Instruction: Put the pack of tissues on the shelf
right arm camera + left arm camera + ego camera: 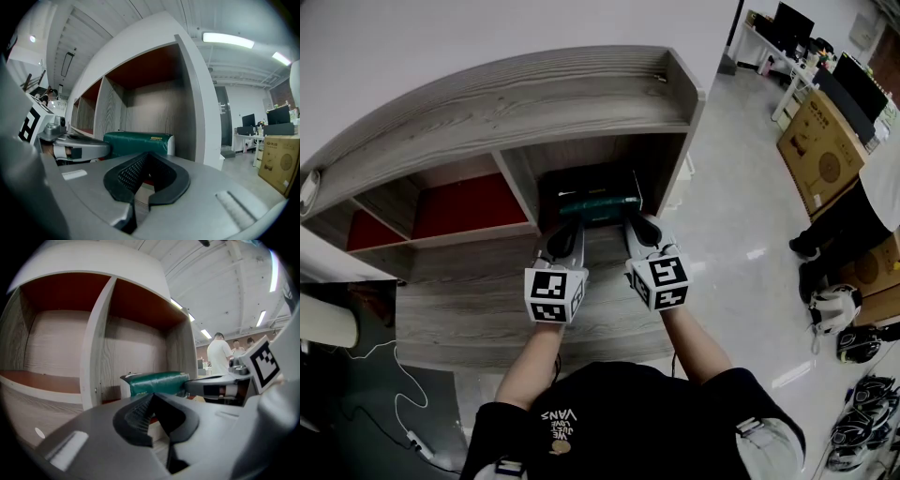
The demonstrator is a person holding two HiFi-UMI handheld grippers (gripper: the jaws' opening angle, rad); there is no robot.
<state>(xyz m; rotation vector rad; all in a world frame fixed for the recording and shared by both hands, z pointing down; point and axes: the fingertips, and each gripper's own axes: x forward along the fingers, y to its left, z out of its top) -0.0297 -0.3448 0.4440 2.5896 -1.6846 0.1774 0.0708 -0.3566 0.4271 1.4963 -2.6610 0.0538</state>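
Head view: pack of tissues [598,204] lies inside the shelf [581,103] compartment, frame centre. The left gripper [569,228] and right gripper [635,225] are near it.
Left gripper view: jaws closed, empty.
Right gripper view: same.
Placement looks done. Next: back both out clear.

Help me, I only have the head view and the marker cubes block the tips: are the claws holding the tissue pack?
Observer: No. In the left gripper view the left claw is shut with nothing between its jaws.
Operator: And the right one?
Observer: The right gripper view shows the right claw shut and empty too.
Operator: So where is the pack?
Observer: The tissue pack lies flat on the floor of the shelf's end compartment, just beyond both tips. I cannot tell whether either tip touches it.
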